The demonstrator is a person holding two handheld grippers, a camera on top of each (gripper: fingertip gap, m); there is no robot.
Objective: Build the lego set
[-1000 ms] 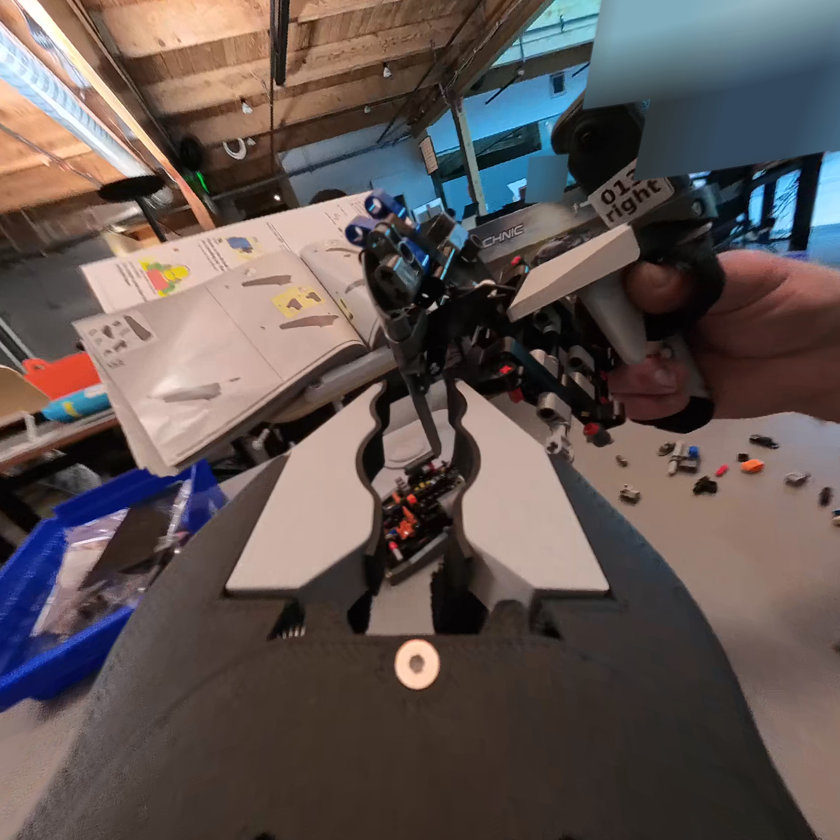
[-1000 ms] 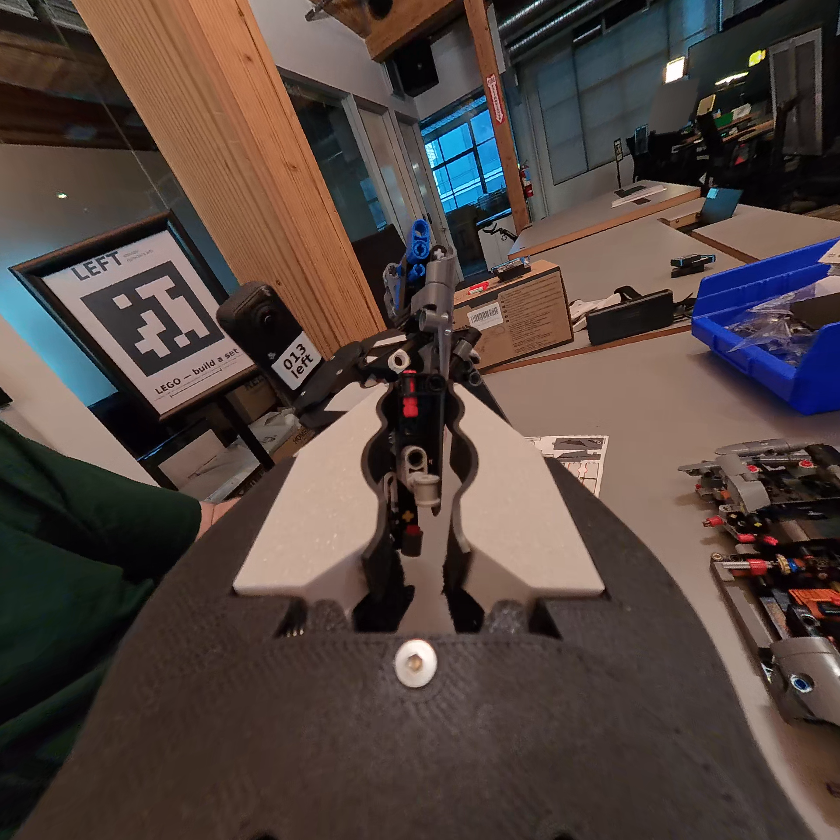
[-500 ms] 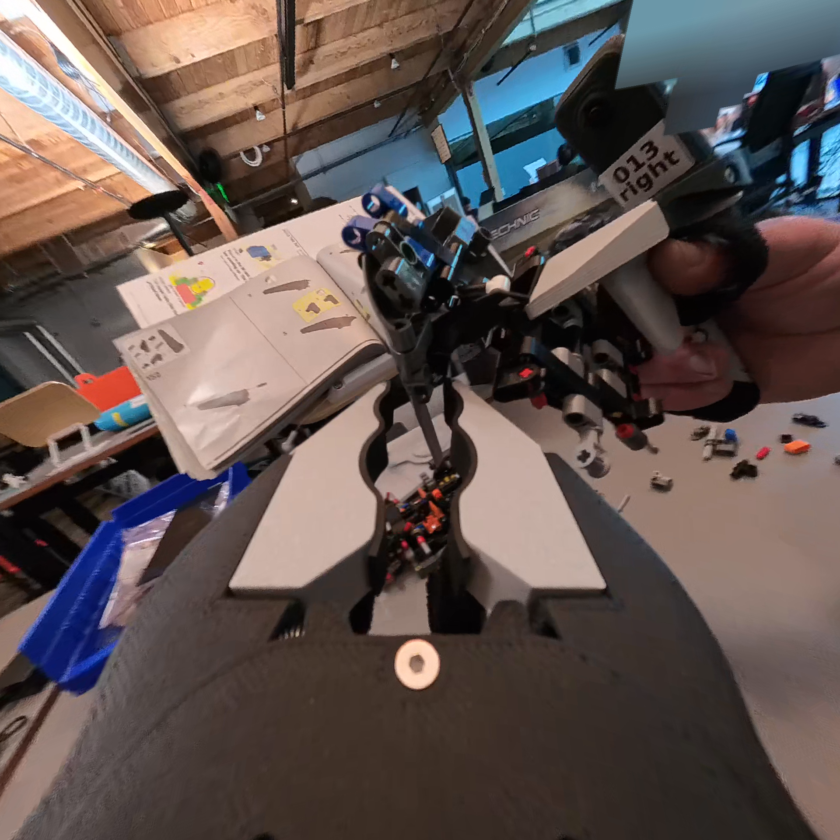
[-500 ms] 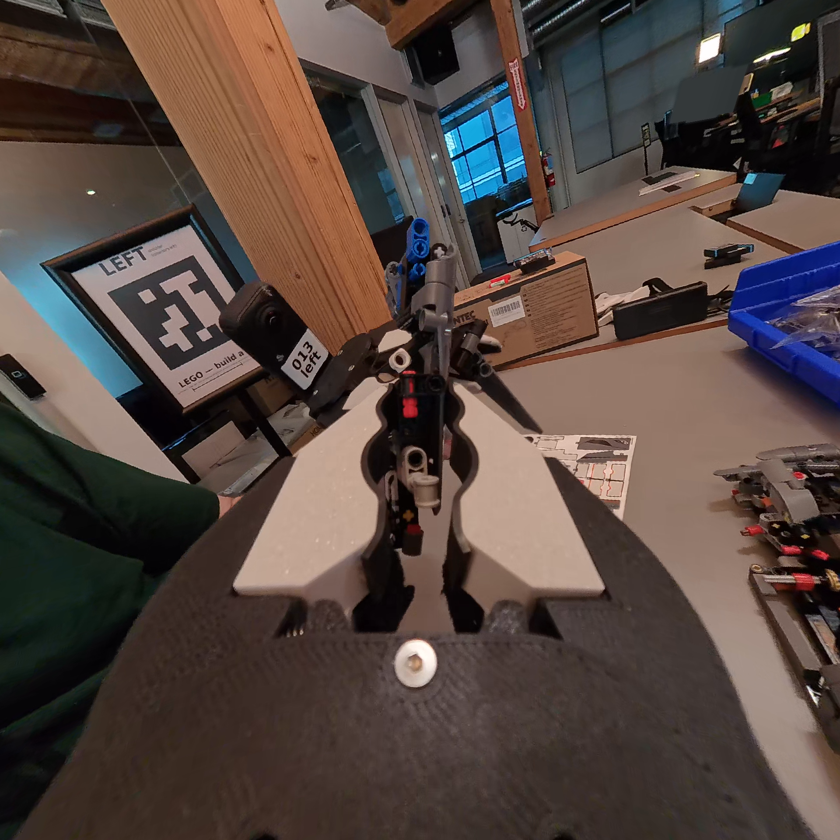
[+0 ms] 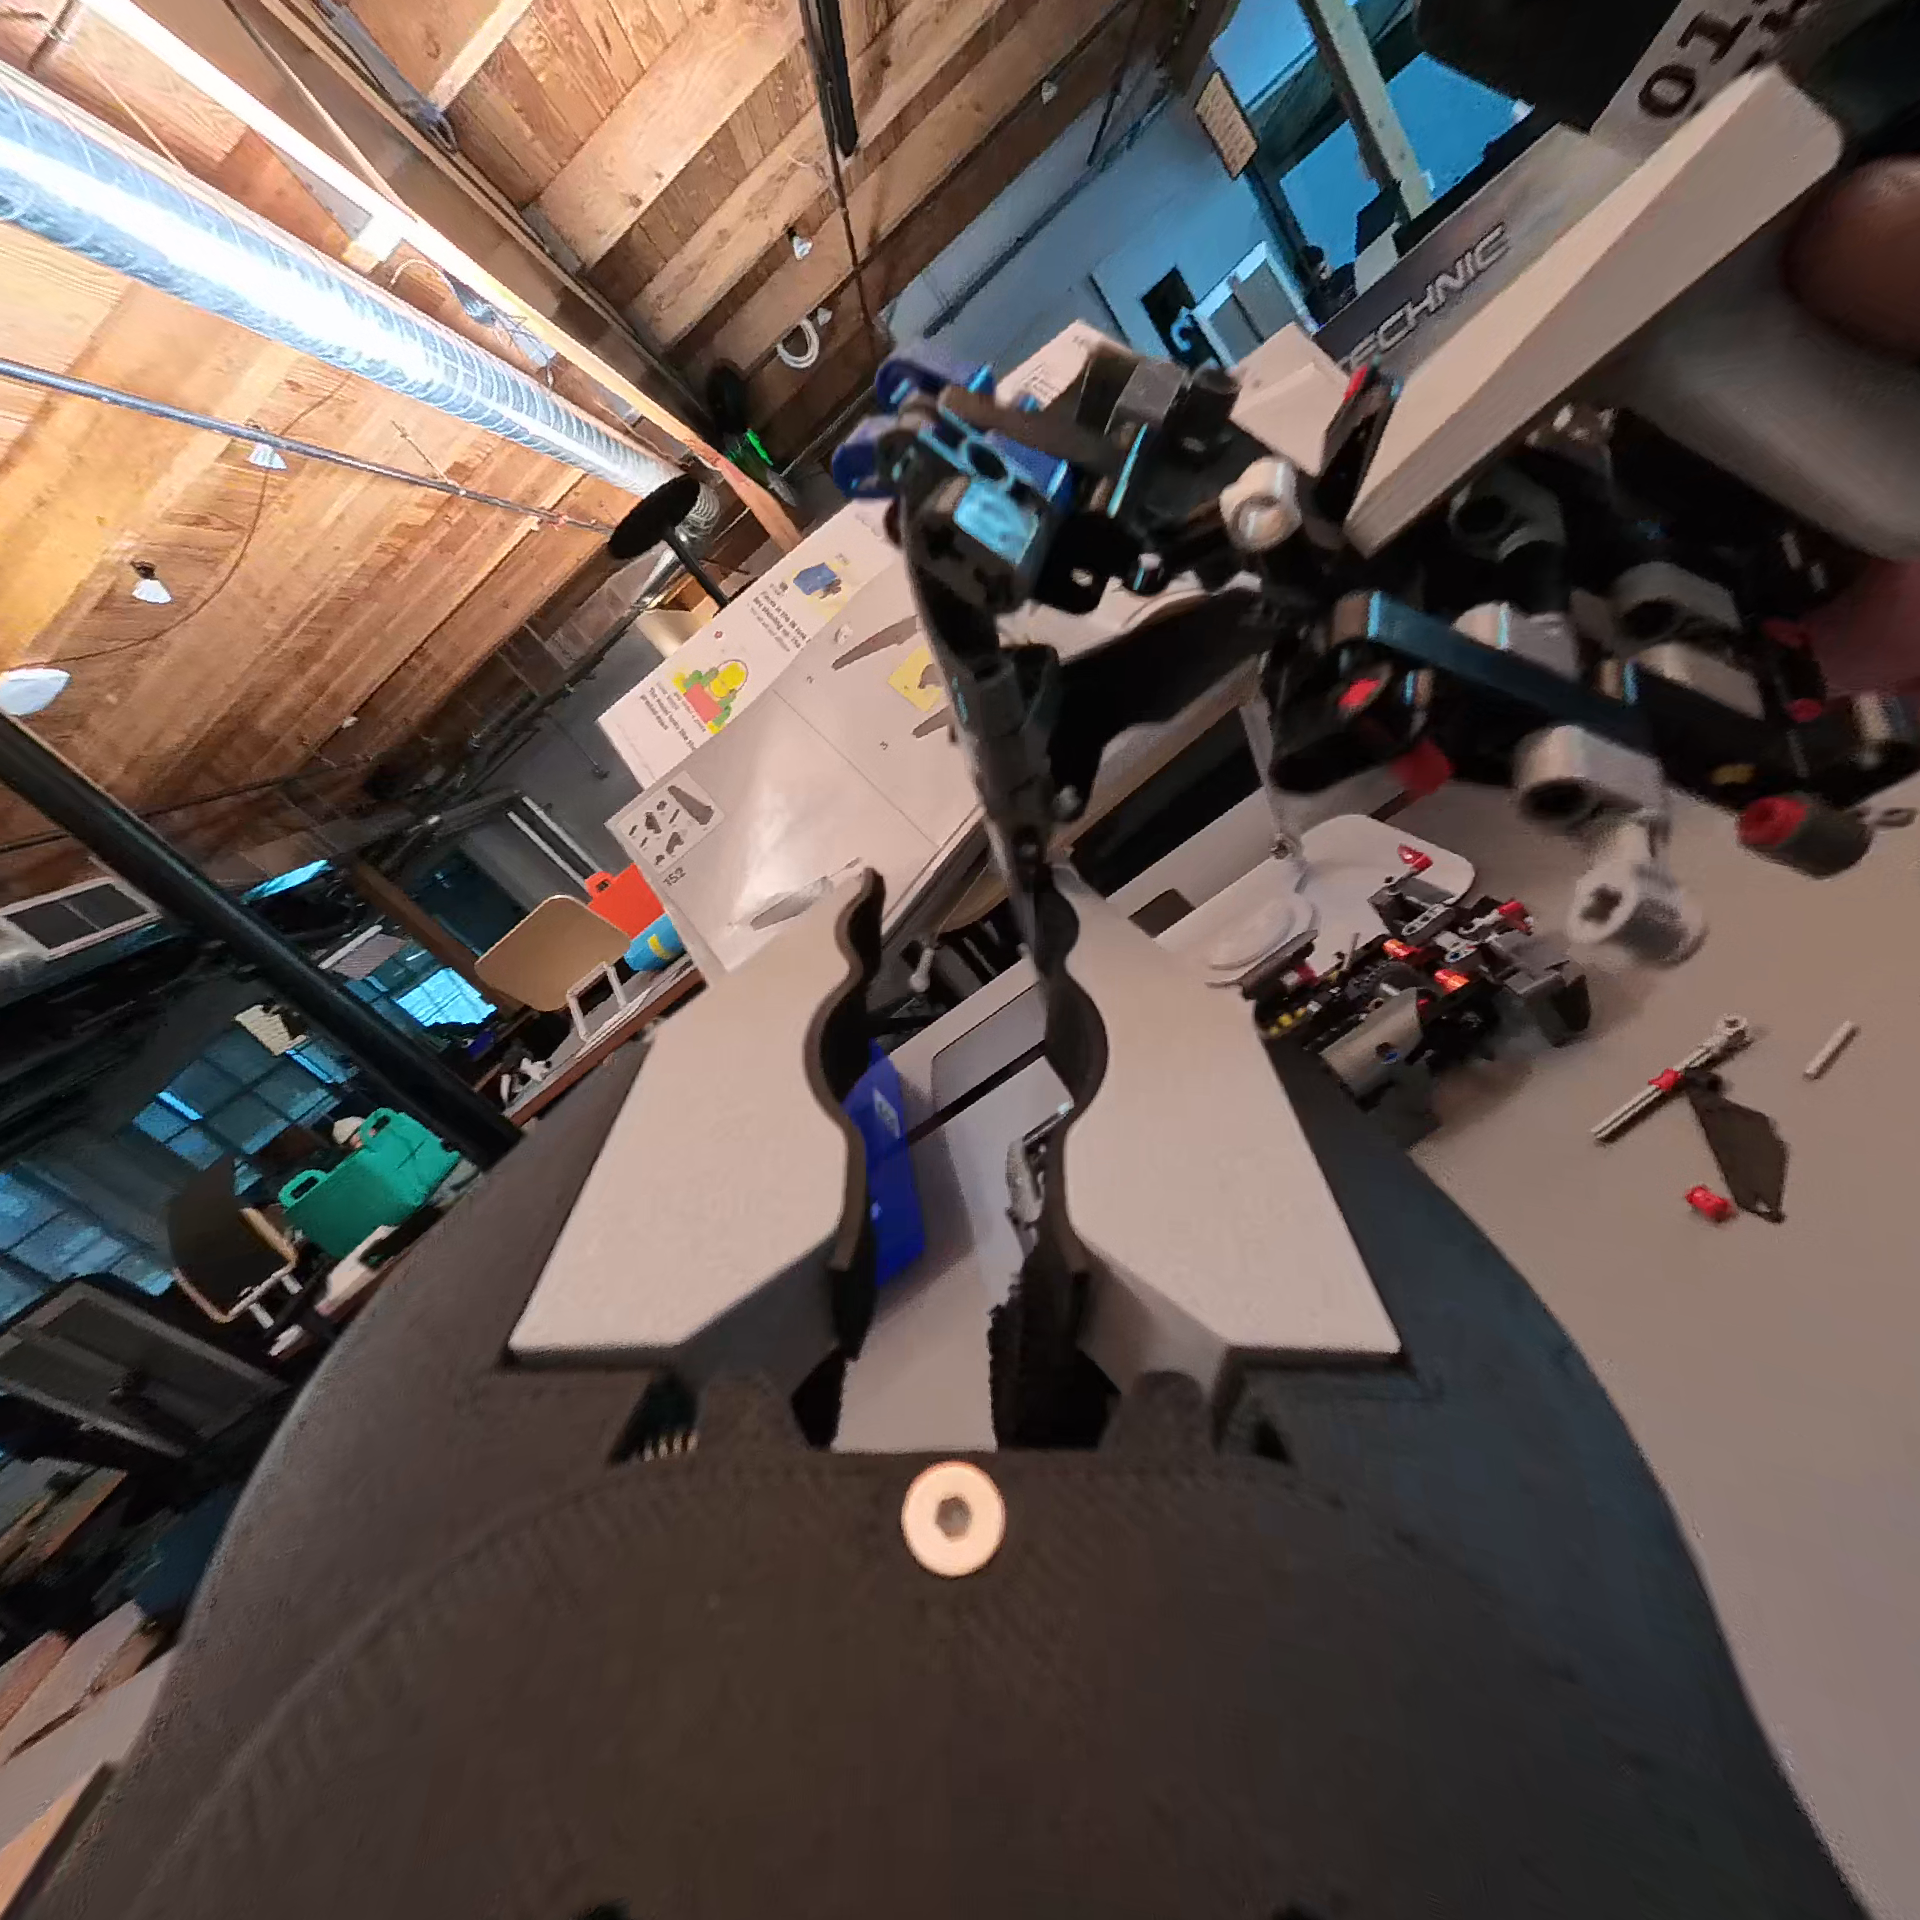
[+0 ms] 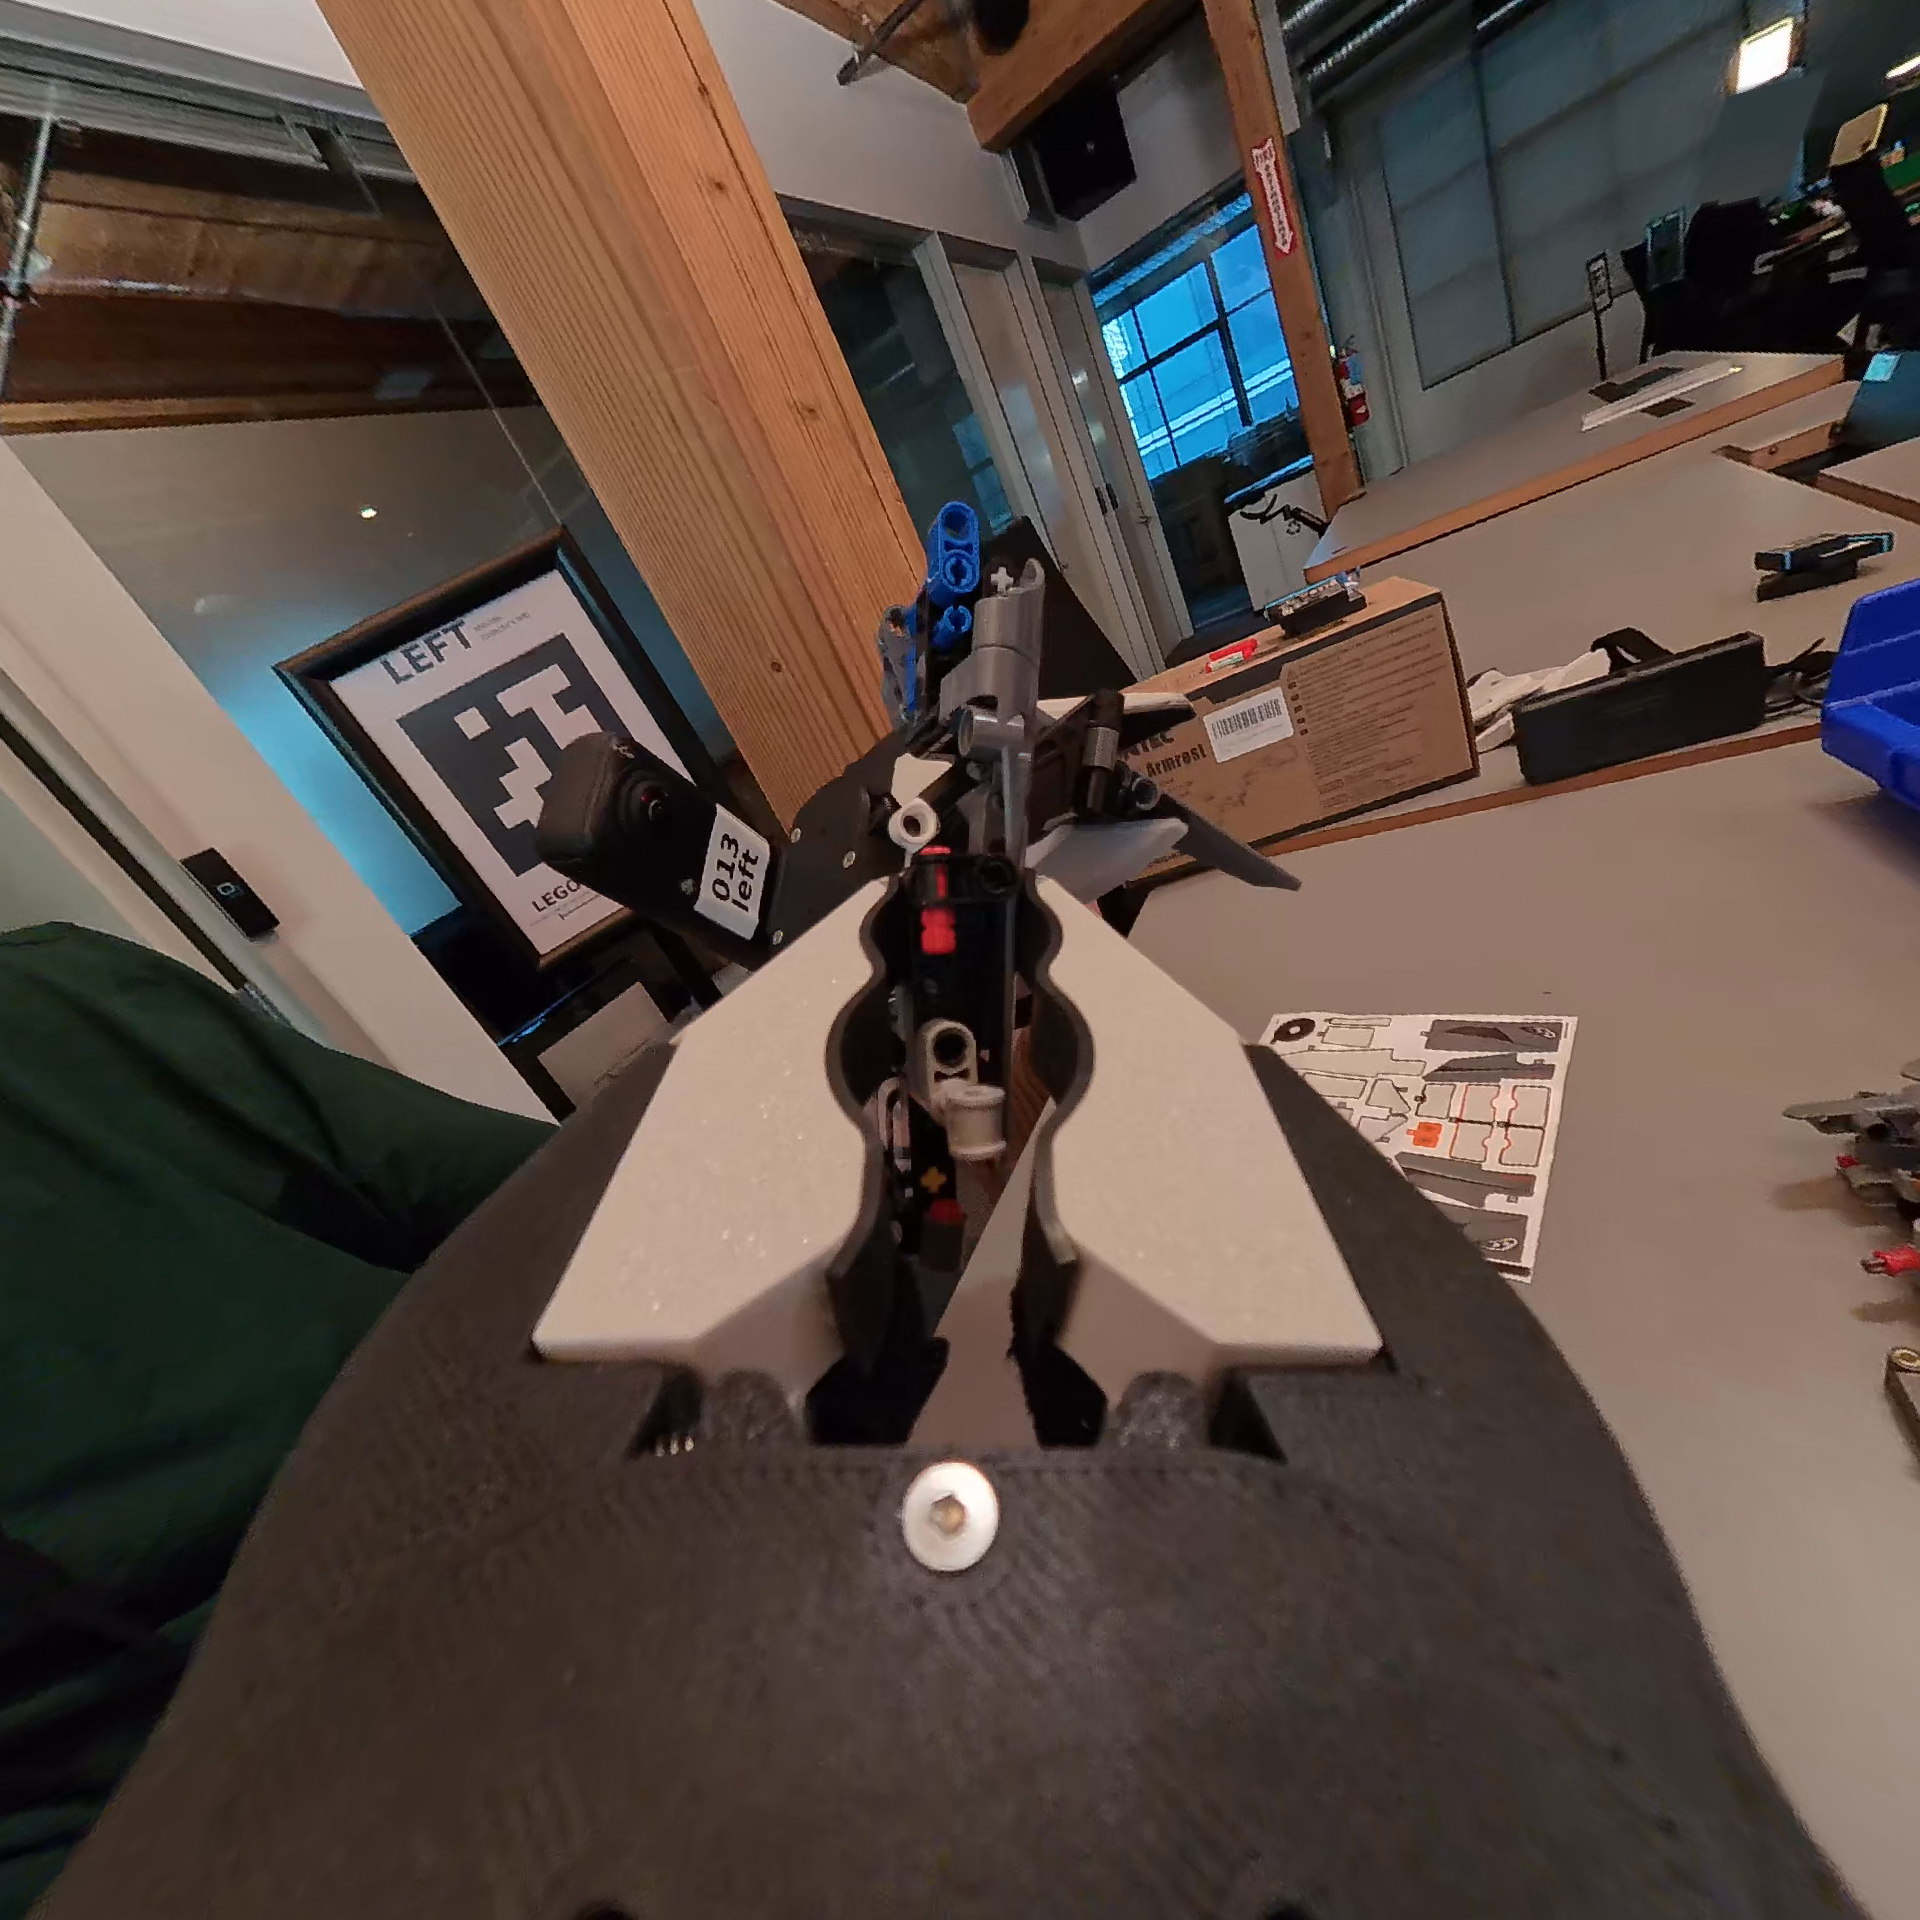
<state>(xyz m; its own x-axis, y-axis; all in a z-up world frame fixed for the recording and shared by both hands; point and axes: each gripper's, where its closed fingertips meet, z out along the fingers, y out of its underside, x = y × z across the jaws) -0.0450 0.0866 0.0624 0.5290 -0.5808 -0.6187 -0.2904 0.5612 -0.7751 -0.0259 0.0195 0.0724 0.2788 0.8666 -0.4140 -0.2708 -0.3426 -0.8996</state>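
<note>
A black Lego assembly (image 6: 961,935) with blue, grey and red parts is held up off the table. My right gripper (image 6: 961,904) is shut on its black body. In the left wrist view the assembly (image 5: 1351,644) hangs at the upper right, under the right gripper's white finger (image 5: 1538,312) and a hand. My left gripper (image 5: 961,914) has its jaws apart. A thin black beam of the assembly runs down between them and lies against the right finger only. The left gripper's finger (image 6: 1117,847) shows just behind the assembly in the right wrist view.
An open instruction booklet (image 5: 810,748) stands behind. A partly built chassis (image 5: 1423,997) and loose parts (image 5: 1714,1132) lie on the grey table. A sticker sheet (image 6: 1444,1122), a cardboard box (image 6: 1340,707) and a blue bin (image 6: 1881,686) sit to the right. A green sleeve (image 6: 208,1195) is at the left. About 7 cm separates my left fingertips from my right.
The left gripper has rolled and tilted. The thin beam has gone from the middle of its gap to its right finger. The right gripper and the assembly are closer and higher in the left wrist view.
</note>
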